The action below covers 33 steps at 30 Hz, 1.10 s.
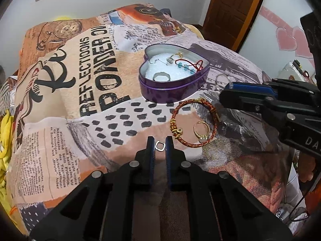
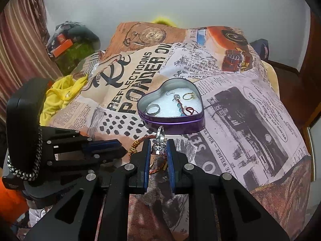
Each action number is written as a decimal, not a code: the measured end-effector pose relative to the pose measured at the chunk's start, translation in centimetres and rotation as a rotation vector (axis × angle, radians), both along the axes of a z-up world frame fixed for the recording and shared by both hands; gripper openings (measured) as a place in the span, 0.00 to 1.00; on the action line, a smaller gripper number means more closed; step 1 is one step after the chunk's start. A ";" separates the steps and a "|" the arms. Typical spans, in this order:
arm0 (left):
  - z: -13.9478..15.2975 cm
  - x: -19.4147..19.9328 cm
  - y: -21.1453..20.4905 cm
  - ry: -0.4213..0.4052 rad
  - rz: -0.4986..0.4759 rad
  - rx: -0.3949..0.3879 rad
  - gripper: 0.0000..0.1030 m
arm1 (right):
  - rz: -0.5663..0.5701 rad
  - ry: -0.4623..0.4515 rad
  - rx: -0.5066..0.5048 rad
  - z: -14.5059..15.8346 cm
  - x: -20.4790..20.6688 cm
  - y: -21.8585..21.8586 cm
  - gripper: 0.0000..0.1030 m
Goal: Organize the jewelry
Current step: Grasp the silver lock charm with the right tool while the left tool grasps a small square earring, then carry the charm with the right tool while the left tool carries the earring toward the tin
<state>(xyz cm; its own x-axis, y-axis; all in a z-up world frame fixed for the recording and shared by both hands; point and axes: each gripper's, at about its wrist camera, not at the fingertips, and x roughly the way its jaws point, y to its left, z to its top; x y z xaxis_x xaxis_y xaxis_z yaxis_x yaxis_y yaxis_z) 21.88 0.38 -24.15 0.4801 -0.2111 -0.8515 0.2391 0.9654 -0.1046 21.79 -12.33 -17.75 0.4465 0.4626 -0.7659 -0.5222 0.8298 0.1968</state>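
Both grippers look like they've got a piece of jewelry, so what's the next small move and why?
Probably carry the right gripper forward over the purple heart tin and release there. Its fingers are shut on a clear earring, and the open tin sits just ahead. The left gripper, shut on a small silver ring, can follow.

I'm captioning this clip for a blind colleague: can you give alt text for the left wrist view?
The left gripper is shut on a small silver ring above a printed blanket. Ahead sits an open purple heart-shaped tin holding jewelry; a red braided bracelet encircling a gold ring lies in front of it, and the right gripper reaches in from the right.
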 end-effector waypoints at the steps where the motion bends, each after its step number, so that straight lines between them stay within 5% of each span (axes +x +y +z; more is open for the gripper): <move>1: 0.1 -0.1 0.1 -0.004 0.007 0.002 0.09 | -0.004 -0.001 0.000 0.0 0.0 -0.1 0.14; 20: 6.9 0.4 1.0 -0.163 0.046 -0.046 0.09 | -0.057 -0.071 0.031 2.9 0.6 -2.0 0.14; 33: 8.8 2.6 0.2 -0.219 0.036 -0.056 0.09 | -0.064 -0.142 0.056 5.1 2.3 -2.1 0.14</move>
<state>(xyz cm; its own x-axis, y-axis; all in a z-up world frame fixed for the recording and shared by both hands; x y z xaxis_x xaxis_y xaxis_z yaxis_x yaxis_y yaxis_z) 24.51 0.56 -15.30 0.6600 -0.2344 -0.7137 0.2272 0.9679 -0.1078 24.07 -14.42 -12.64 0.5782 0.4703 -0.6668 -0.4945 0.8520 0.1721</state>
